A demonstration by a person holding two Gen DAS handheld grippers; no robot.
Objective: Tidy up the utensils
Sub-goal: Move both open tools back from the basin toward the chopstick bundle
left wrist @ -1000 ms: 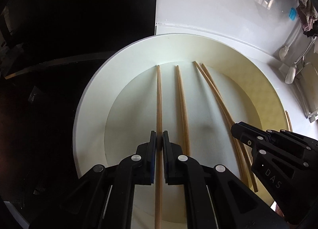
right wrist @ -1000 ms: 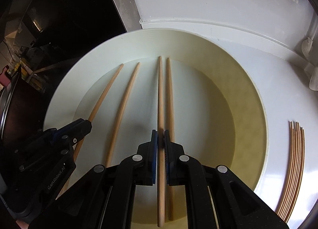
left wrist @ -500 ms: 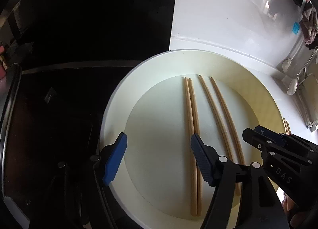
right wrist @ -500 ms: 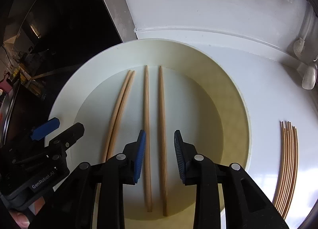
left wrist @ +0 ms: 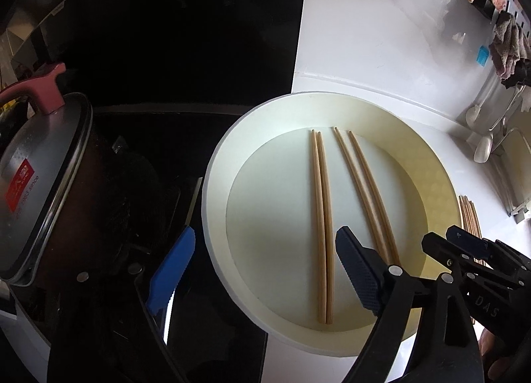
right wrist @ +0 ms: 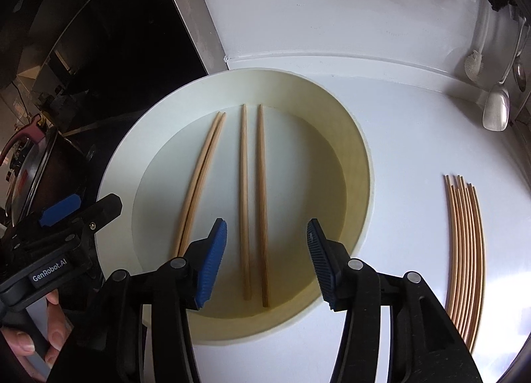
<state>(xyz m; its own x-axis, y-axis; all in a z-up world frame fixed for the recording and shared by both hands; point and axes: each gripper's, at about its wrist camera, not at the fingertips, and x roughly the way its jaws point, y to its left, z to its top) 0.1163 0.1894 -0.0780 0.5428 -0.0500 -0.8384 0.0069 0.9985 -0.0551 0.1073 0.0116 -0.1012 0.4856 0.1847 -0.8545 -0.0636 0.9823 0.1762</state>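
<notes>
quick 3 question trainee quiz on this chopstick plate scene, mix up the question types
1. True or false: the right gripper is shut on a chopstick.
2. How many chopsticks lie in the plate?
3. The loose bundle of chopsticks lies: A) in the plate B) on the white counter right of the plate C) in the left gripper.

Key: 1 false, both grippers are open. 2 four. 3 B.

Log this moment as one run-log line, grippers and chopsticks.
left gripper: open, empty | right gripper: open, empty | plate: four chopsticks, touching pair, spaced pair | counter: chopstick bundle
</notes>
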